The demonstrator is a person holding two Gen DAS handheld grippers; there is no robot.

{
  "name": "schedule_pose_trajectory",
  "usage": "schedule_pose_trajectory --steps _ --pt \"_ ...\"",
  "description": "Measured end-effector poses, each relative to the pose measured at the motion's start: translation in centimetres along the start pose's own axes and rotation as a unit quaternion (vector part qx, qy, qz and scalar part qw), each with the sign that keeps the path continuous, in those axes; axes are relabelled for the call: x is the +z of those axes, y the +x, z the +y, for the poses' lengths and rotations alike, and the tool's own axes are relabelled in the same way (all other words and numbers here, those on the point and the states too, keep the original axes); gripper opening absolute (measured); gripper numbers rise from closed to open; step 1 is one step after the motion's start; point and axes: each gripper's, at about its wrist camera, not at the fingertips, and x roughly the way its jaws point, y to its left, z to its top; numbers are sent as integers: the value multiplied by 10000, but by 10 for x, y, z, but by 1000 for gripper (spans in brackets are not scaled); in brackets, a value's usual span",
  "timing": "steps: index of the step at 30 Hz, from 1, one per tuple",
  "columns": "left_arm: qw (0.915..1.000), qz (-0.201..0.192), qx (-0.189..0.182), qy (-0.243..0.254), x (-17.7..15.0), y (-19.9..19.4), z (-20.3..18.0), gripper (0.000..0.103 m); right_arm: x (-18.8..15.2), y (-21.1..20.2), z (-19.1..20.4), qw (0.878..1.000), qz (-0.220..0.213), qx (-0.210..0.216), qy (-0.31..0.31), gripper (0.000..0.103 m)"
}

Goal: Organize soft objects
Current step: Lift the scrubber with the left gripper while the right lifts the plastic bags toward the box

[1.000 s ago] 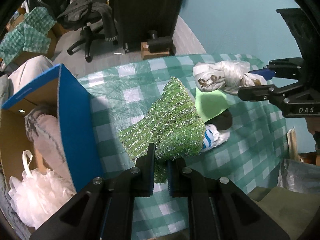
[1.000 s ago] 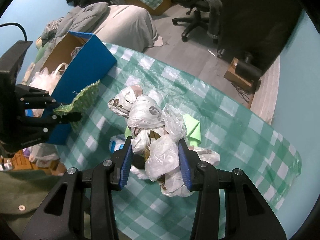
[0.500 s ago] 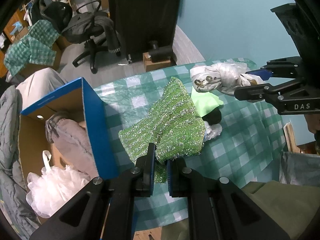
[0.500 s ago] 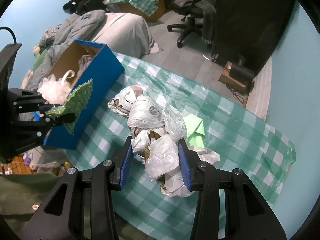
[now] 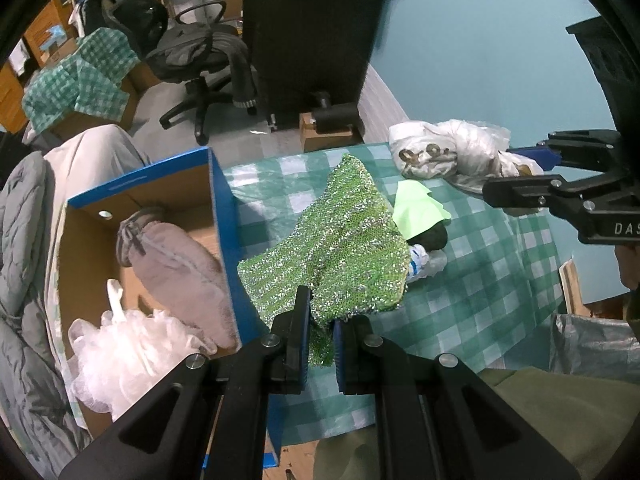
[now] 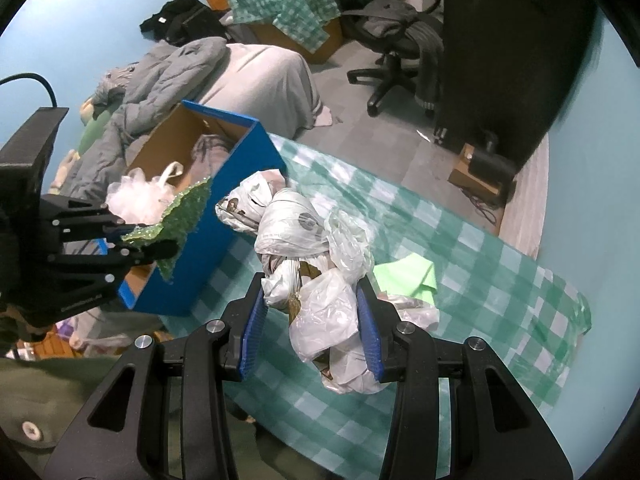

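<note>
Both grippers have risen since the earlier frames – more floor and more of the box interior now show in each wrist view, and the checked table looks further below. Neither grip has changed.

Left gripper (image 5: 321, 334): jaws nearly together, clamped on the lower edge of a glittery green woven cloth (image 5: 340, 240). The cloth hangs clear of the table, spread in front of the camera, just beside the blue wall of the open cardboard box (image 5: 222, 216). In the right wrist view the same cloth (image 6: 180, 216) sticks out from the left gripper (image 6: 142, 242) against the box's blue side (image 6: 224, 236).

Right gripper (image 6: 312, 316): jaws partly apart, blue pads pressed on either side of a knotted bundle of white and grey plastic bags (image 6: 316, 248). The bundle is lifted off the green-and-white checked tablecloth (image 6: 460, 256). From the left wrist view the bundle (image 5: 448, 152) is seen held in the right gripper (image 5: 516, 176) above the far table edge.

Box contents – a white mesh bath pouf (image 5: 132, 348) near the front, a pale pink drawstring fabric bag (image 5: 172, 256) behind it.

On the tablecloth (image 5: 480, 280): a folded light-green sheet (image 5: 416, 208), partly hidden behind the cloth, touching a dark rounded object whose kind I cannot tell.
</note>
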Motion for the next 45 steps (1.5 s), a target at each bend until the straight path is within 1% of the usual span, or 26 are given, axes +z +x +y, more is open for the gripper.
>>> schedule_pose_trajectory --steps 10,26,36,45 --pt "9995 -145 86 -257 -7 -17 28 10 15 1 28 9998 -33 127 -172 42" --pt "9975 -190 351 -577 -15 -27 84 10 54 20 71 9981 -91 349 -496 42" --pt "9954 -223 508 -777 -18 -27 121 10 78 43 99 9964 -52 526 -659 42" --pt "9937 -116 620 -927 -18 -11 162 10 99 79 123 9951 141 578 -789 42"
